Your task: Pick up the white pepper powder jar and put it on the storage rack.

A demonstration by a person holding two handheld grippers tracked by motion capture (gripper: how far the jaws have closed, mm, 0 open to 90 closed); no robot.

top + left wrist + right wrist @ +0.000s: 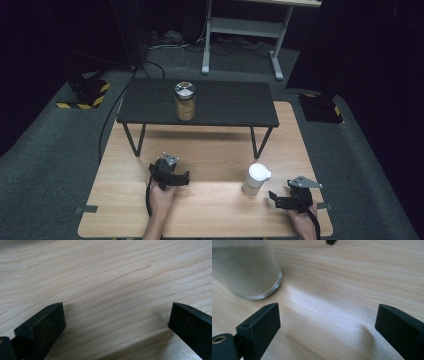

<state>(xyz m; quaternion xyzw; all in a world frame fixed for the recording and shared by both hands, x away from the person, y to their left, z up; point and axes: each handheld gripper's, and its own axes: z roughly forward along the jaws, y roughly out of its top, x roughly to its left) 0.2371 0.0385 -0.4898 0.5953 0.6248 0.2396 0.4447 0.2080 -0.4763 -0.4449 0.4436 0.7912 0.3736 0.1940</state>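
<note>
In the left gripper view, the left gripper [116, 322] has its two black jaws spread wide apart with nothing between them, only bare pale wood grain of the wooden table [112, 277] beneath. In the right gripper view, the right gripper [328, 326] likewise stands with jaws far apart and empty, over the same light wood. Up at about 10 o'clock from its jaws stands the base of a frosted glass jar [247, 270], close to the left jaw but apart from it. At 12 o'clock, at the top edge of that view, a small black piece pokes in; what it is cannot be told.

In the high view, the left gripper [181, 178] lies at about 7 o'clock on the wooden table [210, 210], held in the person's left hand [161, 197], which comes in from the bottom edge. The right gripper [276, 199] sits at about 5 o'clock, near the table's right edge, held in the right hand [301, 220], with a grey plate on top. The jar [255, 179], whitish with a white lid, stands upright just to the 10 o'clock side of the right gripper, between the two grippers and nearer the right one.

Toward 12 o'clock, a low black shelf [225, 105] on thin legs stands across the far part of the table. On it, left of its middle, stands a jar with a metal lid [185, 101], upright and filled with something tan. Beyond, grey carpet [45, 165] surrounds the table, and a white desk frame [245, 30] stands at the far side.
</note>
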